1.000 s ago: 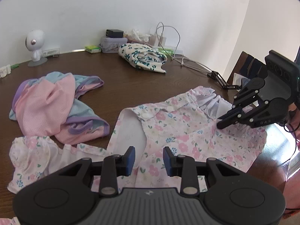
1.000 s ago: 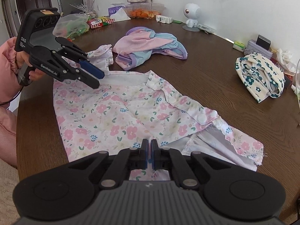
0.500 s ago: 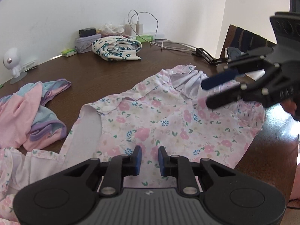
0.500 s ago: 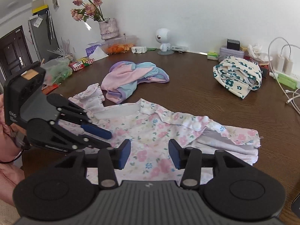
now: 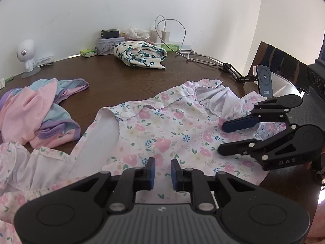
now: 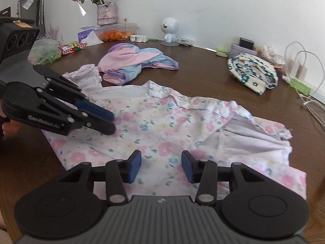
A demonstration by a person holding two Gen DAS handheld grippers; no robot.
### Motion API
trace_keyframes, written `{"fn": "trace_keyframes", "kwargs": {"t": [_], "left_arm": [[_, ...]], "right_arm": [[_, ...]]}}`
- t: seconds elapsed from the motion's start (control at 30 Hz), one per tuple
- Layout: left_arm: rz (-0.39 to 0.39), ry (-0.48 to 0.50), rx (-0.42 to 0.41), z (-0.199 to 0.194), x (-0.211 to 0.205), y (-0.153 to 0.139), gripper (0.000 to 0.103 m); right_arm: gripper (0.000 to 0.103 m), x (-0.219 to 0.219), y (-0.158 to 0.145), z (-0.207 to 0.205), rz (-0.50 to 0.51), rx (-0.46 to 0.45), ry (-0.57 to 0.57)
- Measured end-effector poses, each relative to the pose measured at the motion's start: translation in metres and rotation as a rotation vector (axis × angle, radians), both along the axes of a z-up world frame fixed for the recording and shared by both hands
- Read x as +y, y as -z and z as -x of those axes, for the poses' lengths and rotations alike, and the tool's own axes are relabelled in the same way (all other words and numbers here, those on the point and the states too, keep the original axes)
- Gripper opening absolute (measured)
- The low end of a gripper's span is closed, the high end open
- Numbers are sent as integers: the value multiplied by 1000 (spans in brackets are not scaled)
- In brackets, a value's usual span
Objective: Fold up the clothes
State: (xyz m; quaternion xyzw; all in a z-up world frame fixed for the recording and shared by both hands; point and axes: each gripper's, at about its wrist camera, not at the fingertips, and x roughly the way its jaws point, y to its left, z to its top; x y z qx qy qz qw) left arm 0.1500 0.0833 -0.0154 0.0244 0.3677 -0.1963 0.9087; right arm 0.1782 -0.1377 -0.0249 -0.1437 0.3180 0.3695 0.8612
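Fingers of both grippers hovered unclenched, empty, above the floral garment on the desk; limp, light cloth, probably best pinched at its near hem.

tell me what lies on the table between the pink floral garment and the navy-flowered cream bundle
Bare brown table: nothing lies between the pink floral garment and the navy-flowered cream bundle. Both wrist views show it.

Your right hand-held gripper sits at the bottom centre, jaws parted over the pink floral garment spread on the dark tabletop. Your left hand-held gripper reaches in from the left edge, tips narrowly parted above the garment's left side.
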Motion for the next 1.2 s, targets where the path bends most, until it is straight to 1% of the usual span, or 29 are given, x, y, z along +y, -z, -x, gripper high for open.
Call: {"fn": "trace_keyframes", "kwargs": {"t": [0.07, 0.13, 0.17, 0.2, 0.27, 0.37, 0.47, 0.5, 0.53, 0.57, 0.6, 0.63, 0.7, 0.77, 0.8, 0.83, 0.97, 1.07, 1.17, 1.2], "left_arm": [[4, -2, 1, 0, 0, 0, 16], [1, -4, -1, 0, -1, 0, 16], [-1, -4, -2, 1, -1, 0, 16], [-3, -5, -3, 1, -2, 0, 16], [-1, -8, -5, 1, -2, 0, 16], [2, -13, -10, 2, -2, 1, 16], [-4, -20, -13, 4, -2, -3, 17], [-7, -23, -13, 5, -2, -6, 20], [-10, -18, -41, 10, -2, -11, 31], [-5, 1, -88, 18, -2, -20, 43], [3, 19, -117, 26, -3, -28, 48], [-5, 39, -124, 31, -6, -31, 50], [-24, 79, -136, 40, -13, -36, 50], [-79, 104, -127, 44, -25, -30, 48], [-106, 111, -119, 45, -30, -26, 46], [-116, 112, -105, 44, -32, -20, 41], [-143, 100, -63, 38, -32, -1, 40], [-128, 86, -59, 39, -18, 0, 41], [-127, 70, -62, 44, 1, 0, 41], [-126, 62, -62, 45, 9, -1, 43]], "right_arm": [[44, -27, 0, -3, -33, 16, 25], [43, -51, 0, -5, -32, 27, 73], [44, -63, 0, -5, -36, 28, 89], [48, -74, 1, -5, -41, 30, 104], [48, -91, 2, -5, -61, 45, 119], [48, -97, 5, 1, -44, 16, 103], [50, -93, 5, 3, -37, 0, 102], [51, -93, 3, 3, -41, 7, 101], [52, -95, -1, 3, -65, 11, 104], [53, -97, -7, 5, -98, 4, 105], [55, -98, -13, 7, -131, -3, 106], [58, -97, -20, 10, -159, -16, 98], [58, -86, -29, 17, -181, -39, 58], [58, -62, -30, 23, -165, -48, -6], [58, -51, -29, 25, -152, -50, -33], [57, -37, -25, 27, -130, -53, -64], [57, 0, -9, 23, -79, -29, -125], [57, 7, -1, 18, -39, -11, -127], [57, -6, 2, 14, -32, 3, -110], [57, -13, 3, 12, -34, 5, -102]]}}
